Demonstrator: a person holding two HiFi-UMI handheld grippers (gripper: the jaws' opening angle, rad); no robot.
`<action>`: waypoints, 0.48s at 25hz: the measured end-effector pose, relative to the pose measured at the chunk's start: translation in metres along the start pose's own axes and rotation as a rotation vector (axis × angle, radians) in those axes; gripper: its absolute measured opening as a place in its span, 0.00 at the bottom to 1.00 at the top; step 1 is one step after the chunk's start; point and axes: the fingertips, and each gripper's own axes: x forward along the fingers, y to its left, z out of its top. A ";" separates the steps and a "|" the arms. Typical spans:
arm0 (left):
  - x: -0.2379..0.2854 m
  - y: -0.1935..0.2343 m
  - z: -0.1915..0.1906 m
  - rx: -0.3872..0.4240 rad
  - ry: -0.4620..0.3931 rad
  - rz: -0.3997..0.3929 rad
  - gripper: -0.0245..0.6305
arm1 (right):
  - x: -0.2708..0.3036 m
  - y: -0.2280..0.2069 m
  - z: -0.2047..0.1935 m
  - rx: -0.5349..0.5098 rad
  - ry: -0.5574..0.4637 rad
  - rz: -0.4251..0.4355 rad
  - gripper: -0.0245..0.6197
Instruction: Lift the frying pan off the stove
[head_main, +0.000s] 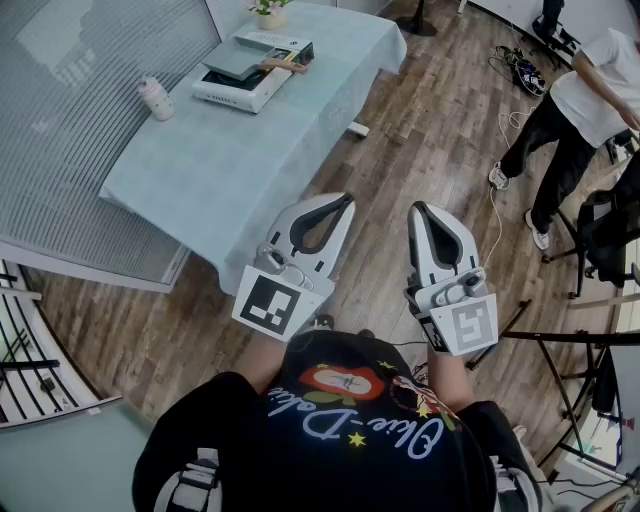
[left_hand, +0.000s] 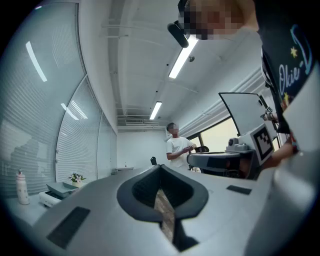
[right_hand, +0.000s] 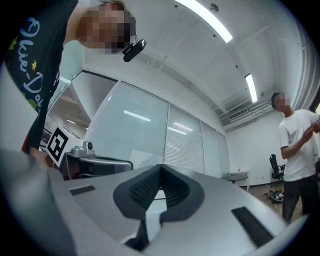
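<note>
Bright ceiling strip lights; fisheye-warped edges; soft shadows.

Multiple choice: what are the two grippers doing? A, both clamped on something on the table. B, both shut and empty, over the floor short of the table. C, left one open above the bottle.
B: the left gripper and right gripper show jaws together on nothing, above the wood floor, short of the table.

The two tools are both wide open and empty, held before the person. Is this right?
No. The left tool and the right tool are both shut, not wide open: the left gripper view and the right gripper view show each one's jaws meeting. They are empty and held before the person.
</note>
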 end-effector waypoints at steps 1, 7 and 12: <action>0.000 0.000 0.000 0.000 0.001 0.000 0.04 | -0.001 -0.001 -0.001 -0.003 0.006 -0.004 0.04; 0.002 -0.008 0.001 0.003 -0.001 0.001 0.04 | -0.011 -0.007 -0.006 -0.020 0.034 -0.015 0.04; 0.006 -0.013 0.002 0.005 -0.003 0.003 0.04 | -0.016 -0.013 -0.005 0.013 0.014 -0.013 0.04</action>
